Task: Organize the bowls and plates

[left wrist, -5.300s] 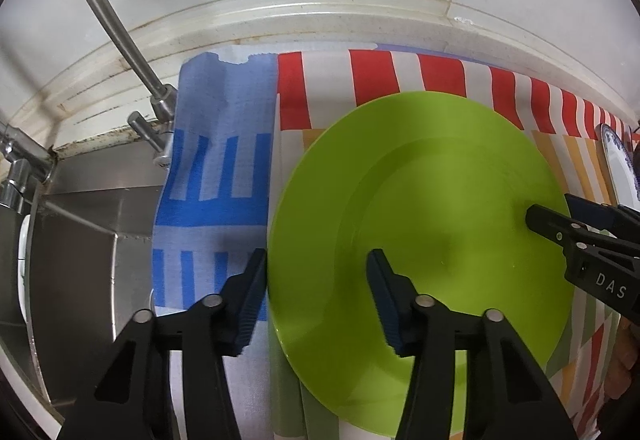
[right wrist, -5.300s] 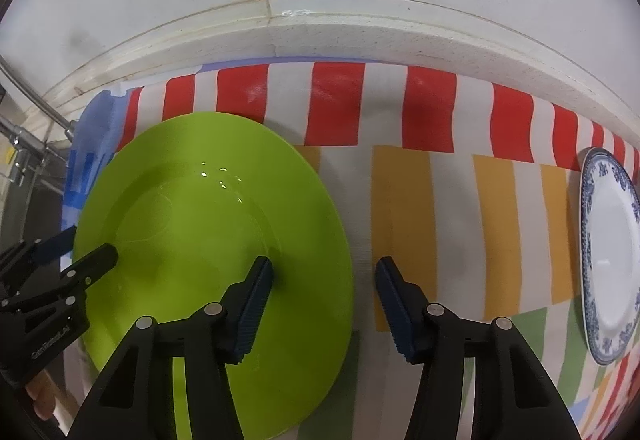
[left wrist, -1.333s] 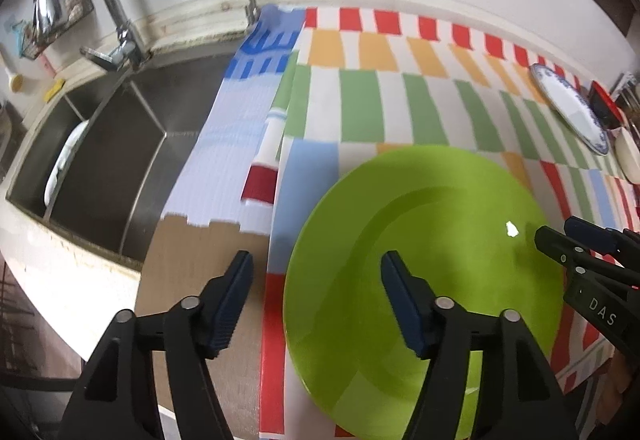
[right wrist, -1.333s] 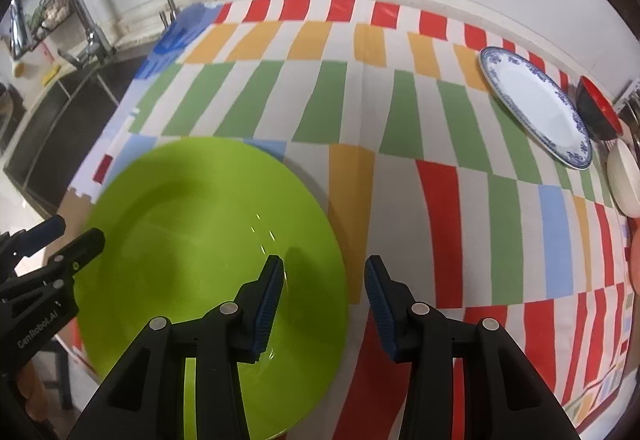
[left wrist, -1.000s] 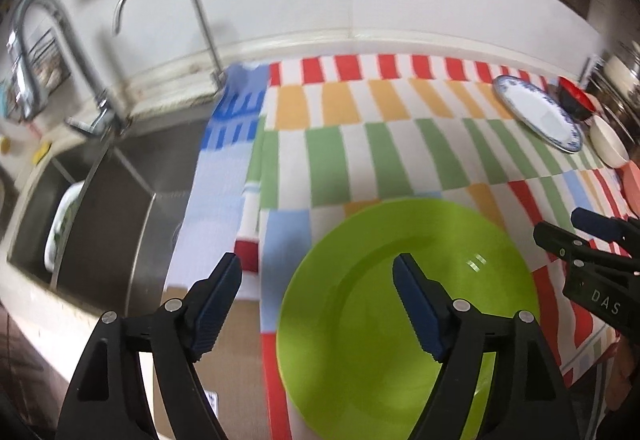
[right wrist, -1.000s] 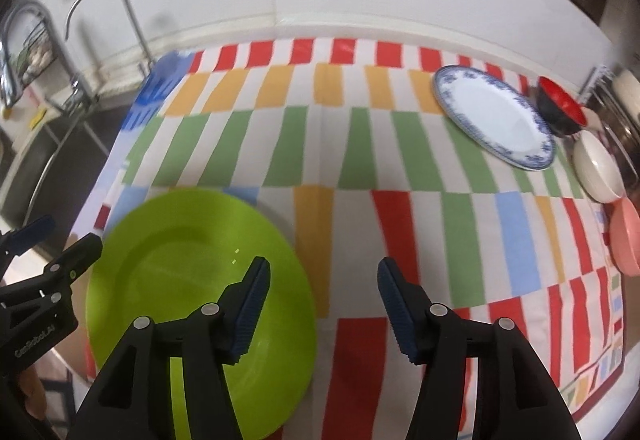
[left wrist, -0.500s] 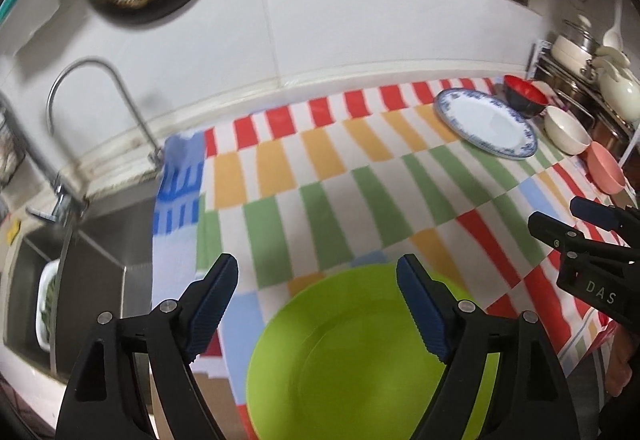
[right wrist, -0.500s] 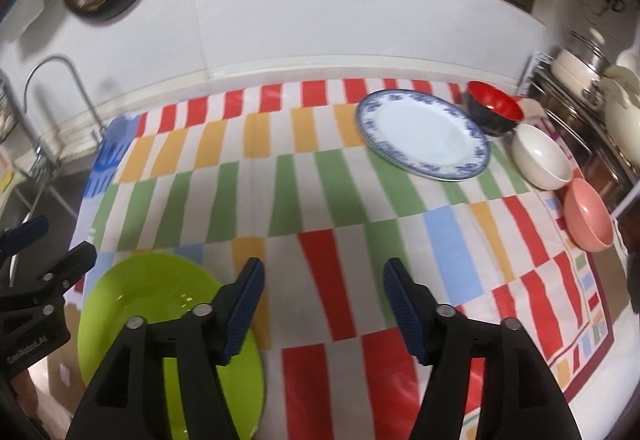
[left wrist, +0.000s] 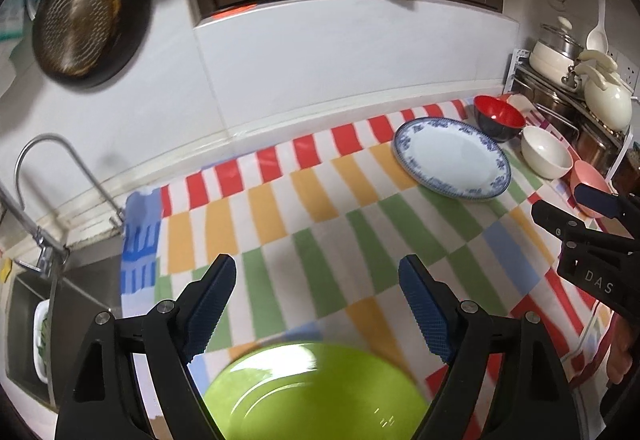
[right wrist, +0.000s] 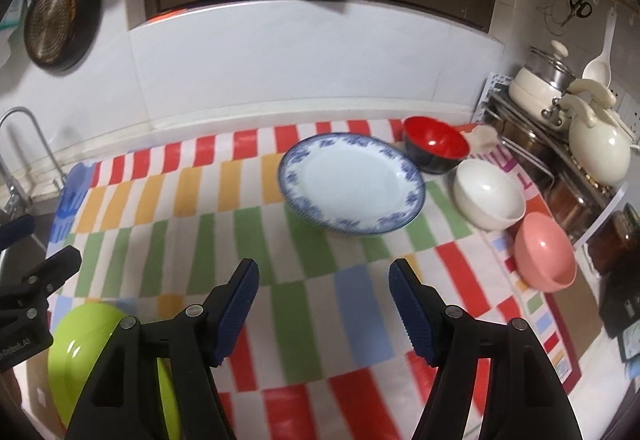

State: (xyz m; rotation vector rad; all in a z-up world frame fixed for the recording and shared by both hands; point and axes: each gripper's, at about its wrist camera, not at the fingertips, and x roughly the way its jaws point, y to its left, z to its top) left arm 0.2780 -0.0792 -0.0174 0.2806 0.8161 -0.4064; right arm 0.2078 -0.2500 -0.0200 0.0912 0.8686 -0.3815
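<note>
In the left wrist view, the left claw (left wrist: 318, 304) is seen at the bottom of the frame, spread wide with nothing between its jaws. The green plate (left wrist: 316, 396) lies flat on the striped cloth (left wrist: 280, 216) at the lower centre, below the fingers and untouched by them. The blue plate (left wrist: 452, 162) is seen at the upper right, with the red bowl (left wrist: 498, 118), white bowl (left wrist: 546, 152) and pink bowl (left wrist: 588, 184) lined up past it toward the right edge. A sink (left wrist: 28, 312) is seen at the lower left.

In the right wrist view, the right claw (right wrist: 324, 304) is likewise spread and empty, held above the cloth at the bottom centre. The green plate (right wrist: 84, 340) sits at the lower left, partly hidden by the left finger. The blue plate (right wrist: 352, 182) lies just above centre, the three bowls to its right, near one another; contact cannot be told.

The green plate is judged to be set down and released, so a fresh pickup is in hand. Next, the blue plate would probably be reached for: a low approach is called for, with one jaw slid under the rim, then a carry onto the green plate.
</note>
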